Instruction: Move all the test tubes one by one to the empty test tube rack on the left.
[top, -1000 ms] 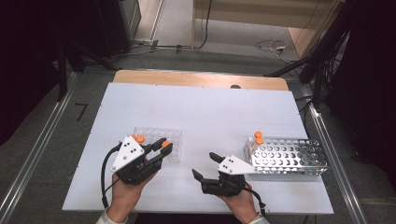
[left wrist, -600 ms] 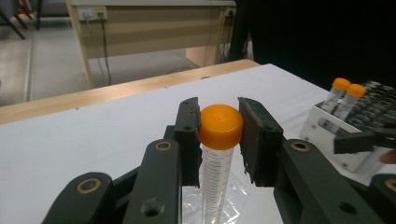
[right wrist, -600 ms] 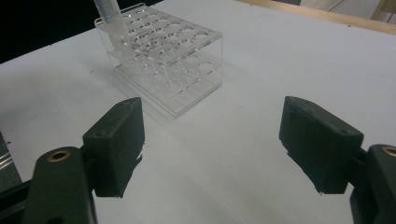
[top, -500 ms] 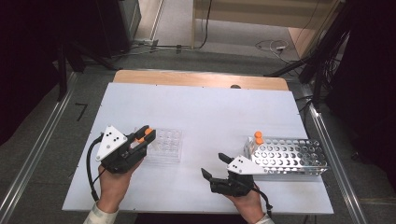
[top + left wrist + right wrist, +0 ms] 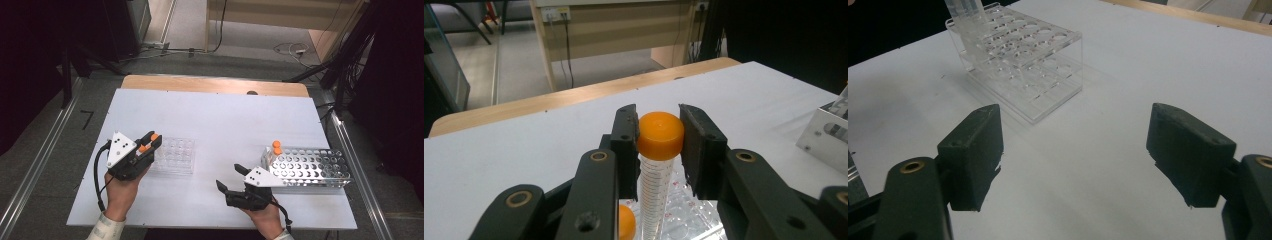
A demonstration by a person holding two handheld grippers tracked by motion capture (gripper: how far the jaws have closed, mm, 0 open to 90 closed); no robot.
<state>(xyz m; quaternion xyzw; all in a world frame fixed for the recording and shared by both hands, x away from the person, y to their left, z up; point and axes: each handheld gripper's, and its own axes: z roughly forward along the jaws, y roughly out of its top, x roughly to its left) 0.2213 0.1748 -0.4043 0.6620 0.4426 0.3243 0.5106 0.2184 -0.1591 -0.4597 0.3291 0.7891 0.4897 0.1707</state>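
Left gripper view: the left gripper [image 5: 659,145] is closed on a tube [image 5: 655,187], its two black jaws pressed against the orange cap [image 5: 660,135] from either side. The tube is held upright, its clear graduated body hanging down between the jaws above a clear rack [image 5: 684,220], and a second orange cap [image 5: 626,222] is seen low beside it.

In the high view the left gripper [image 5: 150,141] is found at the left end of the clear rack [image 5: 172,156], the caps lying at the rack's left edge. Compared with a second ago, this hand is seen further to the left and slightly lower on the table [image 5: 225,120]: earlier it was held in front of the rack, nearer the middle. The grip on the tube is unchanged.

The right gripper [image 5: 229,176] is open, with nothing between its widely parted jaws. It is held low over the white table, just left of the metal rack [image 5: 310,170], where two orange-capped tubes [image 5: 275,147] stand at the left corner. Its place has hardly changed from the earlier frames.

In the right gripper view, the clear rack [image 5: 1023,55] is seen ahead, well apart from the jaws, with the tube body [image 5: 964,15] over its far corner.
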